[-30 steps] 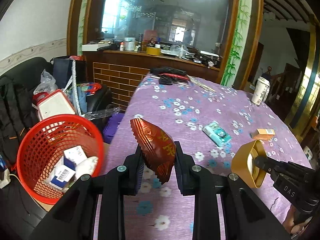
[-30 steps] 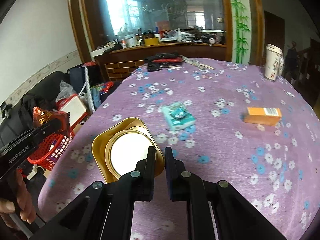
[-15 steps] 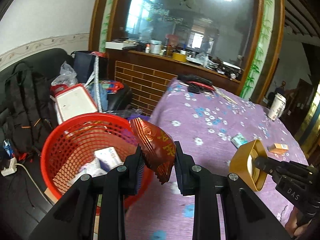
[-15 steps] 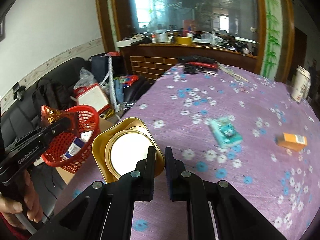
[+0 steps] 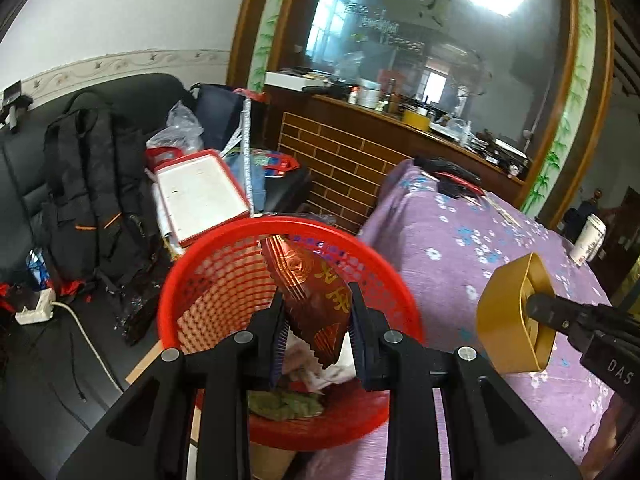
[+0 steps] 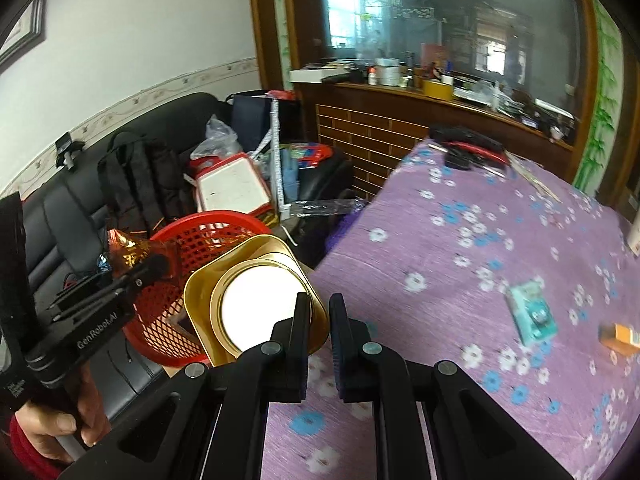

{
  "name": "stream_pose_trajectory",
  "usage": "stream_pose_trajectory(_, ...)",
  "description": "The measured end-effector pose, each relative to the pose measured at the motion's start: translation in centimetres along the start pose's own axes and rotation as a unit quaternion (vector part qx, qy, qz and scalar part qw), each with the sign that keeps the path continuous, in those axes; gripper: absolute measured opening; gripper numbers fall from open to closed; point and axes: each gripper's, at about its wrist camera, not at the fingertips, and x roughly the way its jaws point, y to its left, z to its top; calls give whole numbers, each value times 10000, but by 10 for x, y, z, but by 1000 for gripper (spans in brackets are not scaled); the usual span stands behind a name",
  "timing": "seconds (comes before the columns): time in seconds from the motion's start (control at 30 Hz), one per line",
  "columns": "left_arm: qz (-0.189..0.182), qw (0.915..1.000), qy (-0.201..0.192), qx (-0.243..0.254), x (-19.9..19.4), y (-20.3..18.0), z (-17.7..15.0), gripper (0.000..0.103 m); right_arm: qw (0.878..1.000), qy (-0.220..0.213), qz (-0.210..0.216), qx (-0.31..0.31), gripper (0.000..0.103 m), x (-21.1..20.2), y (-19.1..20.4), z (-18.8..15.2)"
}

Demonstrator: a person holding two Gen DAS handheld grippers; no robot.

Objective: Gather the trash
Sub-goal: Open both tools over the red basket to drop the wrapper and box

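Observation:
My left gripper [image 5: 316, 320] is shut on a red and gold snack wrapper [image 5: 308, 292] and holds it above the red mesh basket [image 5: 200, 280], which has paper trash in its bottom. My right gripper [image 6: 320, 316] is shut on the rim of a gold tin [image 6: 248, 292] with a white inside, held over the table's left edge next to the basket [image 6: 192, 240]. The tin also shows at the right of the left wrist view [image 5: 512, 316]. The left gripper with the wrapper [image 6: 128, 252] shows at the left of the right wrist view.
A purple flowered tablecloth [image 6: 480, 240] bears a teal packet [image 6: 534, 316], an orange box [image 6: 620, 338], black and red items [image 6: 468, 148] at the far end and a paper cup [image 5: 590, 240]. A black sofa with a backpack [image 5: 92, 184] and a white tray [image 5: 200, 196] lie beyond the basket.
Both grippers have swung left off the table toward the basket. The wrapper now hangs over the basket's opening and the gold tin has come to the table's edge.

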Motion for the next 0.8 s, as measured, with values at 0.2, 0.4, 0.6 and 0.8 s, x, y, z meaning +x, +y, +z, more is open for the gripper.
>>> stream_pose_trajectory(0.2, 67, 9999, 81, -61, 9, 16, 1, 26, 9996, 144, 220, 52, 11, 26, 15, 19)
stream_pose_trajectory(0.4, 89, 9999, 119, -77, 12, 24, -2, 33, 9989, 267, 389, -68, 12, 53, 34, 31)
stream_pose_trajectory(0.6, 139, 9997, 27, -208, 5, 32, 0, 48, 9982, 262, 514, 190, 20, 56, 21, 27)
stream_pose_trajectory(0.8, -13, 10000, 9, -1, -2, 10, 1, 48, 9979, 226, 329, 515, 20, 30, -20, 12)
